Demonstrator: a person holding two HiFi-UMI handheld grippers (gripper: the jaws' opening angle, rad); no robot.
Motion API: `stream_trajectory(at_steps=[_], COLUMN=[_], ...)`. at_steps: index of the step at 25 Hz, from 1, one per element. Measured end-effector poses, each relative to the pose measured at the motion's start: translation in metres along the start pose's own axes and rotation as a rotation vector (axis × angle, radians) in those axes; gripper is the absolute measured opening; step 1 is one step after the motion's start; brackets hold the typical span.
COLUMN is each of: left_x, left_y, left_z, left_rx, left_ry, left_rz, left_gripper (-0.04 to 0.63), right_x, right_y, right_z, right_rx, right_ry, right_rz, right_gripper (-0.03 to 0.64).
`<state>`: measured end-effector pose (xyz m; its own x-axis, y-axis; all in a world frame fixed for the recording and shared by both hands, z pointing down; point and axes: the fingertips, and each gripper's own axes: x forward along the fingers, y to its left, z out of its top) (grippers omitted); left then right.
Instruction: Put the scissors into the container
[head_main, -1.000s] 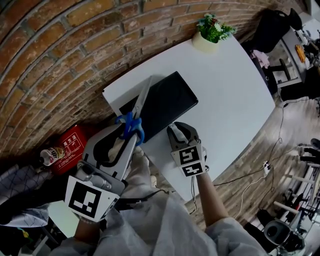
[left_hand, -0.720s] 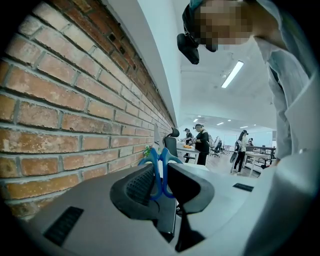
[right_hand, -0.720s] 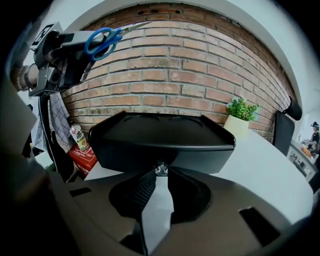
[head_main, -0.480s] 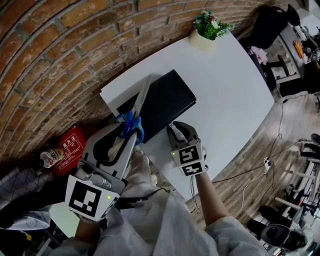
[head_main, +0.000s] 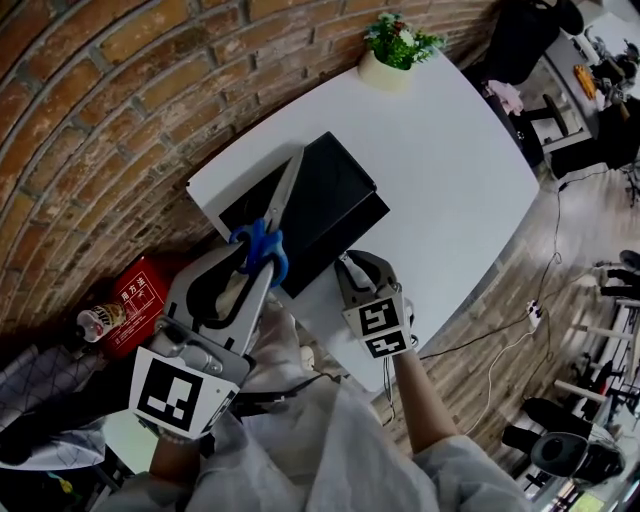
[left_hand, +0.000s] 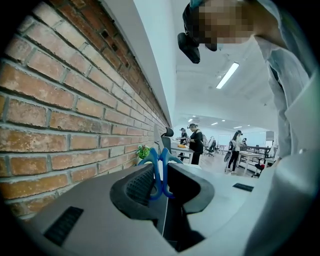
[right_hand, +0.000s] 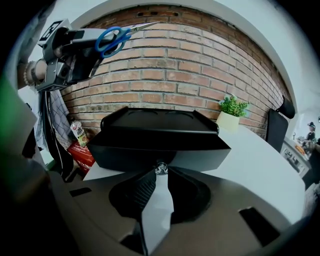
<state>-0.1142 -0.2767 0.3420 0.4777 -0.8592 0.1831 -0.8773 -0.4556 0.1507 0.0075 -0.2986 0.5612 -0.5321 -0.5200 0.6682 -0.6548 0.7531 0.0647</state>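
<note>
Blue-handled scissors are clamped by the handles in my left gripper, which is shut on them. Their blades point away over the left part of the black container. In the left gripper view the scissors stand upright between the jaws. The container is a shallow black tray on the white table. My right gripper sits low at the container's near edge, its tips closed together just short of the wall, holding nothing. From there the scissors show high at the upper left.
A potted plant stands at the table's far corner. A brick wall runs along the table's left side. A red box and a bottle lie on the floor at the left. Cables and office furniture are at the right.
The head view has shifted a little. Both grippers keep their places relative to the container, and the scissors stay held above it.
</note>
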Motion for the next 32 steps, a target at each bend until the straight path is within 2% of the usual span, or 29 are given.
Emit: stream_trajectory(at_steps=[3,10,17,25,29,32], left_x=[0.002,0.002,0.003,0.003,0.002,0.004], left_y=[-0.006,-0.008,-0.032,-0.044,-0.048,-0.049], left_z=[0.001,-0.012,-0.005,-0.007,-0.009,-0.008], left_rx=[0.011,-0.022,0.028,0.036,0.003,0.035], left_ry=[-0.006,0.024,0.022,0.028,0.042,0.041], left_rz=[-0.016,-0.033,-0.045,-0.059,-0.065,-0.069], left_gripper=[0.100,0.100,0.100,0.100,0.100,0.100], right_x=[-0.008,-0.016,-0.043,-0.053,-0.053,-0.053], right_y=[0.001,0.003,-0.003,-0.003,-0.004,-0.004], right_z=[-0.008,-0.026,-0.045,-0.057,-0.057,-0.057], right_rx=[0.004,0.014,0.020,0.034,0.047,0.063], right_ry=[0.008,0.031,0.034,0.035,0.031,0.022], right_rz=[-0.007,-0.022,-0.031,-0.042,-0.053,-0.071], right_gripper=[0.094,0.094,0.094,0.094,0.094,0.094])
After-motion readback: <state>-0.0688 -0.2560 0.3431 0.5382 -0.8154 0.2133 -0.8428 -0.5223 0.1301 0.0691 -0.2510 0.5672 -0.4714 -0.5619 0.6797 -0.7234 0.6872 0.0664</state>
